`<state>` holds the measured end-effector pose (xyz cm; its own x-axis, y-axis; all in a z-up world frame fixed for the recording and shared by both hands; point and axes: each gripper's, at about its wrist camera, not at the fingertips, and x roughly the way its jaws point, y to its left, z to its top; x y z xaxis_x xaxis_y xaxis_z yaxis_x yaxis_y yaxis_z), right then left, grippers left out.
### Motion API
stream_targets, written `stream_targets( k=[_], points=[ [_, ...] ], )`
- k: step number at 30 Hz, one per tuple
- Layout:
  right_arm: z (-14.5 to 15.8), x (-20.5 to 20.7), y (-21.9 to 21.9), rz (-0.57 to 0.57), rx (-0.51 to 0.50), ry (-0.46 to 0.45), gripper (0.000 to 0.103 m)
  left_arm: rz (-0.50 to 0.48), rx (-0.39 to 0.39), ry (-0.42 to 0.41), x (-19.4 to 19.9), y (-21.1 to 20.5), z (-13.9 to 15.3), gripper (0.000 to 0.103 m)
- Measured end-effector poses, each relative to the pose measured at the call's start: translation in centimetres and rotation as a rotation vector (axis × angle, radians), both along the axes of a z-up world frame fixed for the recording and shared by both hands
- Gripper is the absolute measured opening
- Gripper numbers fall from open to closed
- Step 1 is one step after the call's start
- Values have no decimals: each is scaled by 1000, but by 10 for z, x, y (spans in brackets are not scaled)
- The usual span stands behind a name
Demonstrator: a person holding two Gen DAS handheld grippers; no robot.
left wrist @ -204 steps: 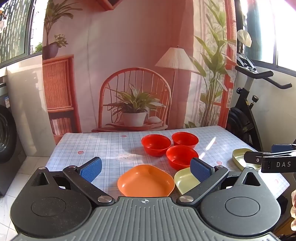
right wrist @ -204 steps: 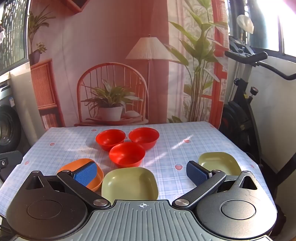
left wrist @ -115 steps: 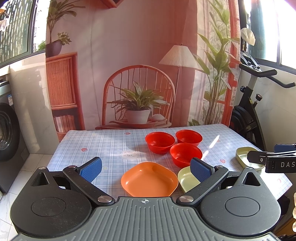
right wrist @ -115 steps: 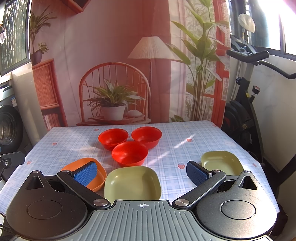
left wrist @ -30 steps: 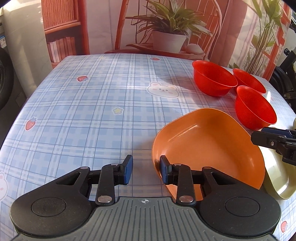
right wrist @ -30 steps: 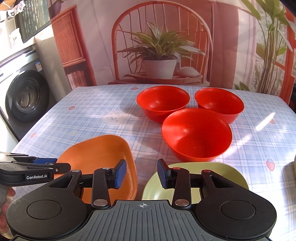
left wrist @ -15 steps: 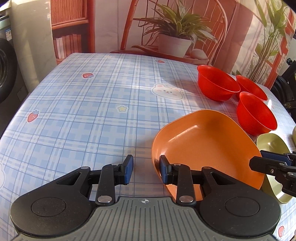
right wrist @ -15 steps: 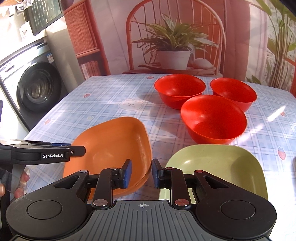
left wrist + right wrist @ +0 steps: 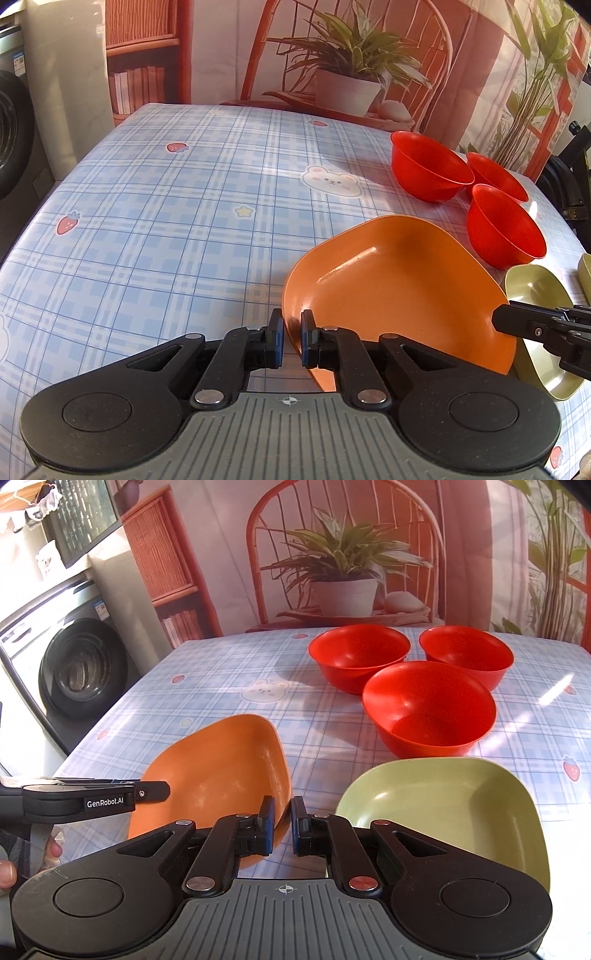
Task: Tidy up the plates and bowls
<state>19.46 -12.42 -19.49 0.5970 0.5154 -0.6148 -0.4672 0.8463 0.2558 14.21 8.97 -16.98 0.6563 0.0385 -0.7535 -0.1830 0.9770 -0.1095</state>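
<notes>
checked cloth covers the counter [image 9: 166,240]. at its near left the left tongs [image 9: 291,339] are closed tight on the left rim of the orange plate [image 9: 388,288], one pad inside the rim and one outside. the orange plate sits at the near middle of the counter. the right tongs [image 9: 282,825] are closed on its right rim the same way. just right of it lies a green plate [image 9: 443,812], held by nothing. three red bowls [image 9: 428,709] stand close together beyond the plates, towards the far right, two behind and one in front.
</notes>
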Motion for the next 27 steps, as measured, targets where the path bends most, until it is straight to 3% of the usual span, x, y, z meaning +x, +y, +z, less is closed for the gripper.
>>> stream_targets(
  k=[14,27],
  points=[
    [12,-7,-12,-13,63,-32,8,-17,78,-56,-8,-13,24,10],
    [23,-26,-77,-144,161,-53,9,-163,138,-65,10,-69,48,10]
  ],
)
